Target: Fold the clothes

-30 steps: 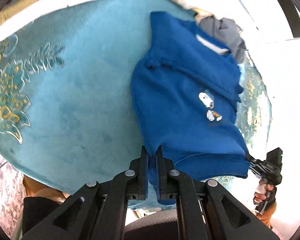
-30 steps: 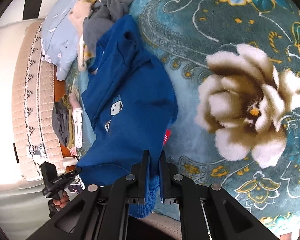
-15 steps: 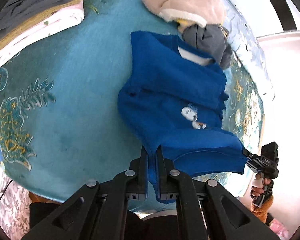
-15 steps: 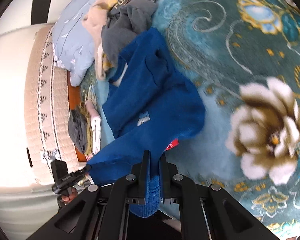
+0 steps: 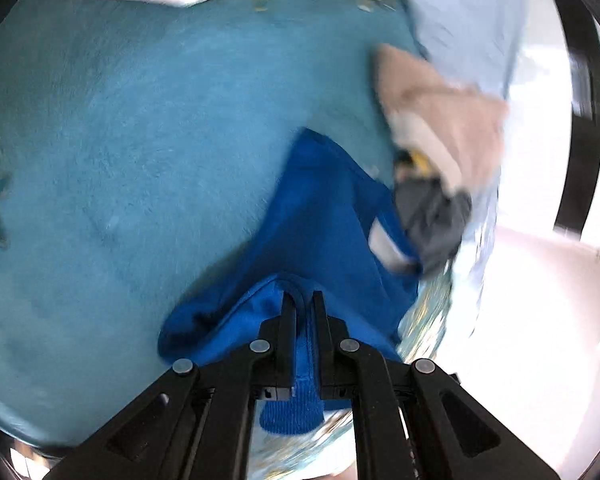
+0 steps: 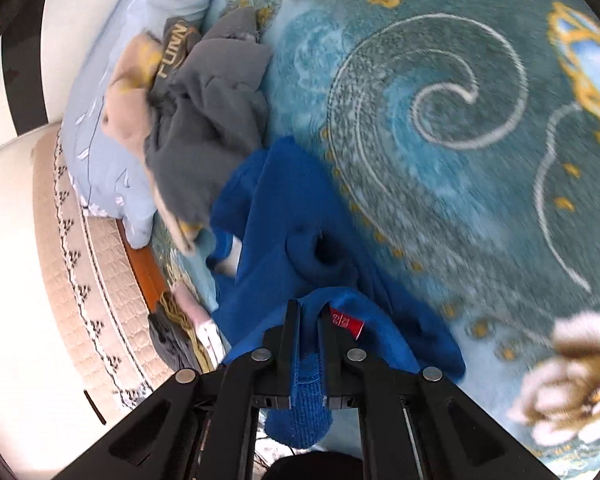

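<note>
A blue sweatshirt (image 5: 320, 216) lies on the teal bedspread (image 5: 120, 160), its far end by the pile of clothes. My left gripper (image 5: 303, 300) is shut on one corner of its ribbed hem, which sticks out behind the jaws. In the right wrist view the blue sweatshirt (image 6: 284, 200) doubles over itself, with a red tag (image 6: 346, 322) showing. My right gripper (image 6: 309, 308) is shut on the other hem corner. Each gripper is out of the other's view.
A grey garment (image 6: 208, 120) and a beige one (image 5: 444, 120) lie piled against a light blue pillow (image 6: 100, 148) beyond the sweatshirt. Folded clothes (image 6: 180, 320) sit at the bed edge by the quilted headboard (image 6: 60, 280). The bedspread has a large flower pattern (image 6: 572, 380).
Both grippers have moved forward toward the collar, carrying the hem over the body of the sweatshirt. The views now look closer at the pile of clothes, and are blurred.
</note>
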`<state>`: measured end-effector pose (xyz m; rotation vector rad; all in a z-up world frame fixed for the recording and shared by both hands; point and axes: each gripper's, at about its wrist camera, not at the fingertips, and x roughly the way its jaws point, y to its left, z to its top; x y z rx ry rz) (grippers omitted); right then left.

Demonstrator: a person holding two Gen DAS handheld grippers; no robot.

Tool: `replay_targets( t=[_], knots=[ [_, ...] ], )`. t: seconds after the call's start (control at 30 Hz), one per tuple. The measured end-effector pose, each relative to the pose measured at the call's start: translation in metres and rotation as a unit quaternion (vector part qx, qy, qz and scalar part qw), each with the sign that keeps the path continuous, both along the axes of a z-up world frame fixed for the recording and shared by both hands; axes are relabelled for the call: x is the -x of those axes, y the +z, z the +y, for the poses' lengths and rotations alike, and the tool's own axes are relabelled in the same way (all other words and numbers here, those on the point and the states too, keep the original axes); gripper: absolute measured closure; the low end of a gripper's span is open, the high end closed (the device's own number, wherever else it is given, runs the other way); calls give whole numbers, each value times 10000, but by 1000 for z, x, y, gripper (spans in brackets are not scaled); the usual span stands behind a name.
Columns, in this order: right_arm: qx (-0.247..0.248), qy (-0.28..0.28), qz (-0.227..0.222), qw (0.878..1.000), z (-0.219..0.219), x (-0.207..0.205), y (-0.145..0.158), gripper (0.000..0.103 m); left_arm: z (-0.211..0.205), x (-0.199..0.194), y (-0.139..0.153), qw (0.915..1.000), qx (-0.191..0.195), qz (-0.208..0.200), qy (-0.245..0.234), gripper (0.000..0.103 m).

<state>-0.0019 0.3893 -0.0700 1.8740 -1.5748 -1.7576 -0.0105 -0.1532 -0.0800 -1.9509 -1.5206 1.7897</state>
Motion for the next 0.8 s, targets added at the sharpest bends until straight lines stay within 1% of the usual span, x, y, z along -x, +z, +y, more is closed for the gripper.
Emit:
replay_targets(
  t=[0.07,0.13,0.27,0.3,0.37,0.43,0.47,0.5,0.53,0.57,0.6,0.63,0.7,0.77,0.8],
  knots=[
    [30,-64,32,10000,-1,7,-4,91,-3,-1,-14,9993,-150,-129,305,97],
    [48,-59,77,9999,-2,11,-5,91,-5,0,-22,9978,-363,-118,551,97],
    [-3,-23,327,9995,1,9,3,89,-8,2,-25,9945,-745,42,737,97],
    [-15,-56,429,9991,4,8,7,86,-10,1,-25,9919,-908,71,886,96],
    [-84,-166,654,9977,10,5,15,82,-16,-2,-20,9838,-1211,265,1297,88],
    [-203,-292,886,9954,17,2,24,78,-24,-3,-9,9744,-1390,629,1651,83],
    [-386,-203,924,9948,17,0,27,78,-27,-3,-2,9717,-1415,804,1709,81],
    [-570,-115,963,9937,18,-2,30,78,-29,-2,5,9723,-1349,963,1646,78],
    [-753,-26,1000,9921,18,-4,33,78,-30,-2,13,9753,-1200,1097,1492,77],
    [-947,76,1042,9900,17,-5,36,78,-30,-1,21,9798,-941,1237,1257,77],
    [-1216,287,1118,9858,12,-8,38,78,-29,-1,30,9844,-559,1381,933,77],
    [-1397,483,1190,9818,6,-9,39,78,-27,-1,37,9865,-205,1499,625,77],
    [-1598,821,1341,9746,-2,-11,39,77,-25,-7,42,9856,274,1660,167,77],
    [-1785,1115,1494,9661,-12,-11,40,72,-24,-14,46,9808,694,1807,-250,77],
    [-1898,1252,1598,9606,-17,-10,41,68,-24,-18,47,9772,905,1864,-462,77]
  ],
)
